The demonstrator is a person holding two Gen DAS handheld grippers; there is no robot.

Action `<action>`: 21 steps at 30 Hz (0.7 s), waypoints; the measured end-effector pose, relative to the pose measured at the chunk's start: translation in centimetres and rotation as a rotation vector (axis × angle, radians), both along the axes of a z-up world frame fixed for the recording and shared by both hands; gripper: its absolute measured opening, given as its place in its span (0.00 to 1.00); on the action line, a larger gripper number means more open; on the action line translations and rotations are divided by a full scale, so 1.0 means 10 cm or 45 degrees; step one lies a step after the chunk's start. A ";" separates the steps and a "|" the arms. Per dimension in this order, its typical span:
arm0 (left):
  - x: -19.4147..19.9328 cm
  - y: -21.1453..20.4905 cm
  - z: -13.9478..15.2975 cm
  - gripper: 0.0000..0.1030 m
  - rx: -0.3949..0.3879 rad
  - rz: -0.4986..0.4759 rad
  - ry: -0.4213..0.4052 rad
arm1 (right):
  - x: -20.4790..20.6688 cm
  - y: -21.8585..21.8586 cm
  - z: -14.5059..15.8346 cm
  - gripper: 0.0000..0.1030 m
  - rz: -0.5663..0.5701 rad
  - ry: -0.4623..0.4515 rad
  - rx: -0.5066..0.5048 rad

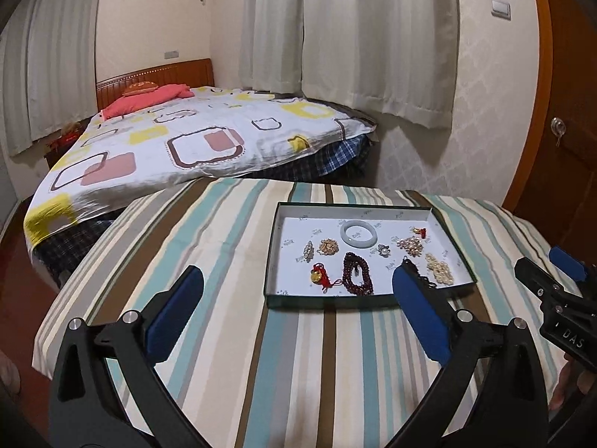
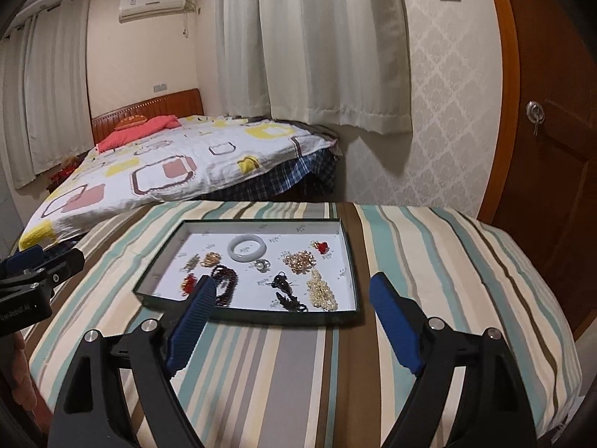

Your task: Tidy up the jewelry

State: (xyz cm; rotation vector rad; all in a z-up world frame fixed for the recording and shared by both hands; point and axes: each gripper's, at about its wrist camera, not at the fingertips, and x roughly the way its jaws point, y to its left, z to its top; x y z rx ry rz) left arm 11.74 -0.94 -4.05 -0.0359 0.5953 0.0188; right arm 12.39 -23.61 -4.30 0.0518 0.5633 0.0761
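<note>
Your striped table (image 2: 429, 261) carries the shallow jewelry tray (image 2: 350, 261) near its far edge, with the pale bangle (image 2: 247, 249), dark bead strand (image 1: 357, 274) and pearl cluster (image 2: 322, 291) inside. Your left gripper (image 1: 298, 298) and right gripper (image 2: 291, 302) hover short of it, spread and empty. You seem between picks; next, choose one piece.

Both cameras sit behind their own gripper's fingers, above the near edge of the striped desk (image 1: 231, 224), and look forward and somewhat downward across it toward the bed (image 1: 179, 138) and curtains (image 2: 313, 44). The left wrist view stands further left, so the jewelry tray (image 1: 367, 300) lies right of centre; in the right wrist view the tray (image 2: 283, 315) lies nearer centre-left. Both views share the tray, the desk's striped cloth, the bed, the curtains and the door (image 2: 552, 119), and each catches the other gripper at its edge.
</note>
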 end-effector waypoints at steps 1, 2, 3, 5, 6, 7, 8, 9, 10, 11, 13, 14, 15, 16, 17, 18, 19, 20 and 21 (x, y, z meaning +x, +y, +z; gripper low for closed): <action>-0.06 0.01 0.04 0.96 0.002 0.004 -0.010 | -0.04 0.01 0.03 0.80 0.003 -0.008 -0.002; -0.13 0.02 0.10 0.96 0.008 0.008 -0.030 | -0.10 0.02 0.07 0.80 0.006 -0.020 -0.003; -0.18 0.02 0.13 0.96 0.014 0.006 -0.043 | -0.14 0.01 0.11 0.81 0.005 -0.030 -0.004; -0.30 0.02 0.21 0.96 0.028 0.012 -0.067 | -0.24 0.00 0.18 0.81 0.004 -0.052 -0.002; -0.34 0.03 0.23 0.96 0.028 0.018 -0.074 | -0.28 0.00 0.21 0.81 0.004 -0.059 0.002; -0.39 0.04 0.25 0.96 0.026 0.020 -0.078 | -0.31 -0.01 0.25 0.81 0.005 -0.065 0.007; -0.43 0.05 0.27 0.96 0.021 0.020 -0.083 | -0.35 -0.01 0.26 0.81 0.005 -0.068 0.009; -0.48 0.06 0.30 0.96 0.014 0.020 -0.087 | -0.39 -0.01 0.28 0.81 0.003 -0.074 0.007; -0.52 0.07 0.32 0.96 0.008 0.019 -0.092 | -0.43 -0.01 0.32 0.81 0.001 -0.086 0.004; -0.56 0.09 0.34 0.96 0.004 0.022 -0.098 | -0.47 -0.01 0.33 0.81 -0.002 -0.094 0.002; -0.62 0.12 0.38 0.96 -0.001 0.028 -0.109 | -0.53 0.00 0.37 0.81 -0.001 -0.109 0.001; -0.66 0.13 0.40 0.96 -0.008 0.029 -0.116 | -0.56 0.01 0.39 0.81 -0.001 -0.116 0.000; -0.69 0.15 0.42 0.96 -0.012 0.028 -0.120 | -0.59 0.02 0.41 0.81 -0.002 -0.128 -0.002; -0.71 0.15 0.44 0.96 -0.015 0.031 -0.123 | -0.63 0.03 0.43 0.81 -0.003 -0.136 -0.003; -0.74 0.17 0.45 0.96 -0.020 0.032 -0.130 | -0.65 0.03 0.44 0.81 -0.001 -0.141 -0.004; -0.77 0.18 0.47 0.96 -0.020 0.034 -0.136 | -0.67 0.03 0.45 0.81 0.000 -0.144 -0.003; -0.80 0.19 0.48 0.96 -0.021 0.037 -0.140 | -0.67 0.03 0.46 0.81 0.002 -0.148 -0.002; -0.82 0.20 0.49 0.96 -0.024 0.039 -0.145 | -0.69 0.05 0.47 0.81 0.004 -0.155 -0.004; -0.84 0.20 0.49 0.96 -0.024 0.042 -0.148 | -0.70 0.06 0.48 0.81 0.007 -0.159 -0.006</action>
